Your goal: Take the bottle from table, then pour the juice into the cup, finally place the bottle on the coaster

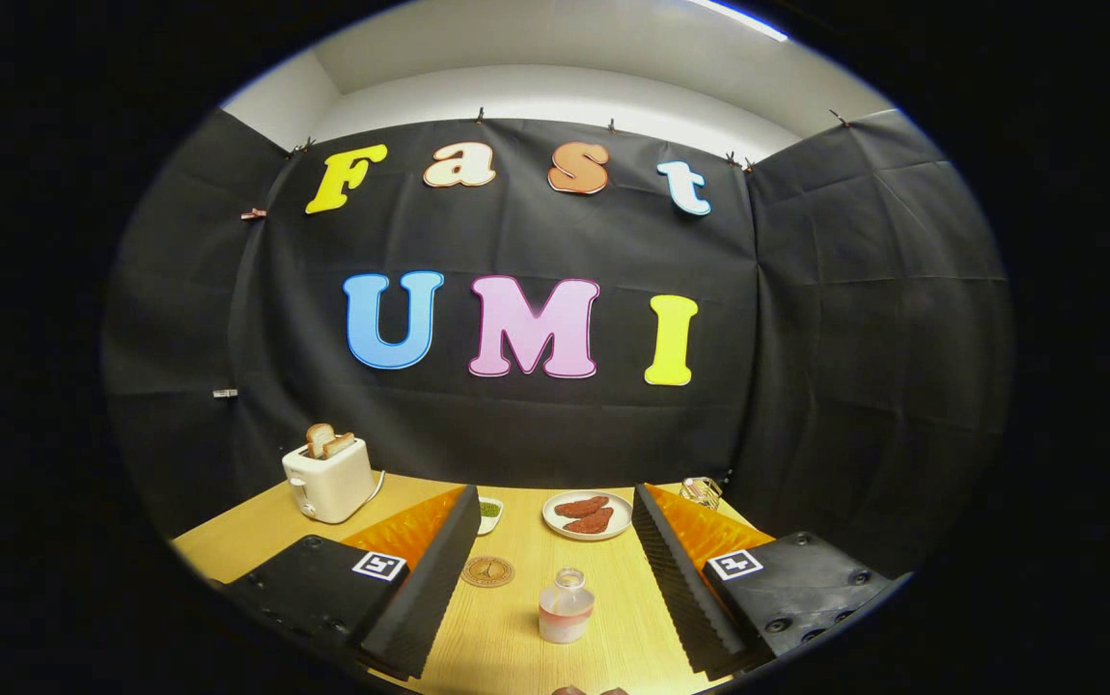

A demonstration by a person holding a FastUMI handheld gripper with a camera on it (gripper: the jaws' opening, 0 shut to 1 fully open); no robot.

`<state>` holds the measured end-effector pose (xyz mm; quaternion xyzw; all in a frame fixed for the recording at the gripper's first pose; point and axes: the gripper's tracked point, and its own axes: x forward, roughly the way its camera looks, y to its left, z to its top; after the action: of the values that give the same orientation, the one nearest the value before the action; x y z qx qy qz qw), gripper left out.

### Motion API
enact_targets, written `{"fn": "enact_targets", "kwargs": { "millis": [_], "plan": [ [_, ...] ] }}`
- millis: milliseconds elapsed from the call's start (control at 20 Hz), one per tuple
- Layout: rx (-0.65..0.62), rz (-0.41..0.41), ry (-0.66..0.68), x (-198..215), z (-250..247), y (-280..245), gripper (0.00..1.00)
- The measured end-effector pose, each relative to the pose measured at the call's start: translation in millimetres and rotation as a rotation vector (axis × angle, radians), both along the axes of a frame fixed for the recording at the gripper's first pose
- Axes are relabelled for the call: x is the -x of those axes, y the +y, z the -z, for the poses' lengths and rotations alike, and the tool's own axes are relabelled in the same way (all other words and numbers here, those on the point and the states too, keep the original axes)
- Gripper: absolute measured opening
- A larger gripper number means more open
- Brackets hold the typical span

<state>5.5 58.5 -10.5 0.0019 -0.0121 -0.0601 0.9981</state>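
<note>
Gripper (555, 569): I see fingers spread wide, nothing pinched.
Bottle (566, 606): upright on table (507, 637), btwn fingers.
Coaster (487, 571): beside left finger.
Plate (588, 514): beyond bottle.
Toaster (328, 479): beyond left finger.

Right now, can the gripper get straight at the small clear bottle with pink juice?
Probably yes. The small clear bottle with pink juice stands upright on the wooden table, between the open gripper fingers, nothing blocking. The round brown coaster lies off to its side.
</note>
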Motion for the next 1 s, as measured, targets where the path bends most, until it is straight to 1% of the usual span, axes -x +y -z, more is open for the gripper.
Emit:
{"fn": "enact_targets", "kwargs": {
  "millis": [300, 500, 750, 900, 1000],
  "plan": [
    [-0.026, -0.047, 0.039, -14.9, 25.2, -4.5, 0.97],
    [-0.038, -0.093, 0.066, -28.7, 47.1, -8.7, 0.97],
    [-0.005, -0.118, 0.078, -51.6, 79.5, -19.4, 0.97],
    [-0.028, -0.131, 0.091, -62.9, 96.3, -21.5, 0.97],
    [-0.021, -0.132, 0.103, -68.9, 111.9, -22.6, 0.97]
  ]
}}
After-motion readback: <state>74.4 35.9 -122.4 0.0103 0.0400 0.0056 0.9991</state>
